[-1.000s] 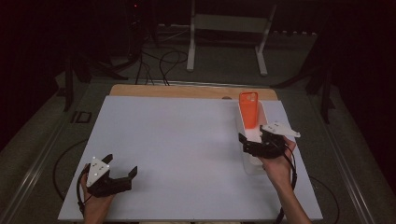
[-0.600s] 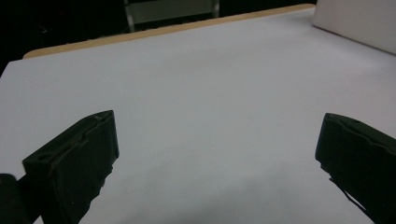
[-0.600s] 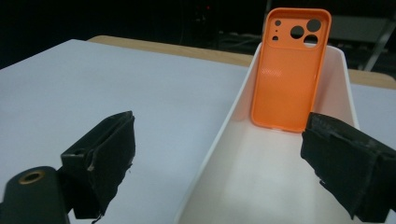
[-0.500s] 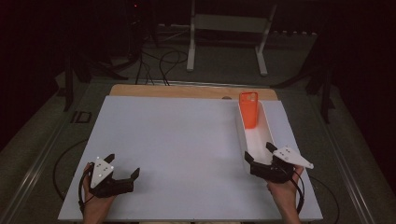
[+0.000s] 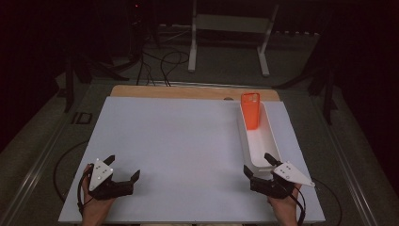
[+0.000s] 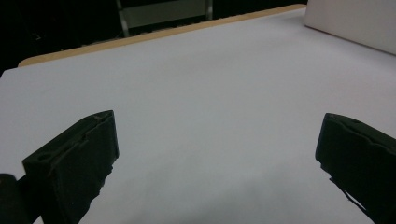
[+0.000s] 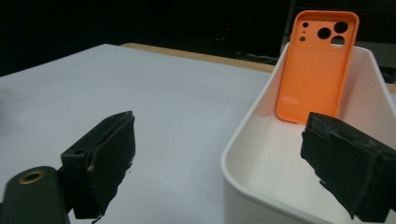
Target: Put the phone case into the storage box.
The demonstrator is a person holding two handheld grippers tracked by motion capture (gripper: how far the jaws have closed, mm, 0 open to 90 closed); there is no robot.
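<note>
orange phone case [image 7: 319, 70] in a plain white tray [image 5: 269, 141] at the right; pale grey mat [image 5: 183, 141] over a tan wooden table [image 5: 188, 92]; 2 black grippers, left [image 5: 123, 168] and right [image 5: 257, 164].

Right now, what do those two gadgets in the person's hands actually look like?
Each is a black handheld device. The left gripper and right gripper both end in two blocky black jaws with rough padded faces. A pale grey three-cornered plate sits on top of each, and a black cable loops back from each beside the hand.

Phone case [image 5: 250, 111] stands in tray [image 5: 263, 141], at the table's [image 5: 179, 141] right.
</note>
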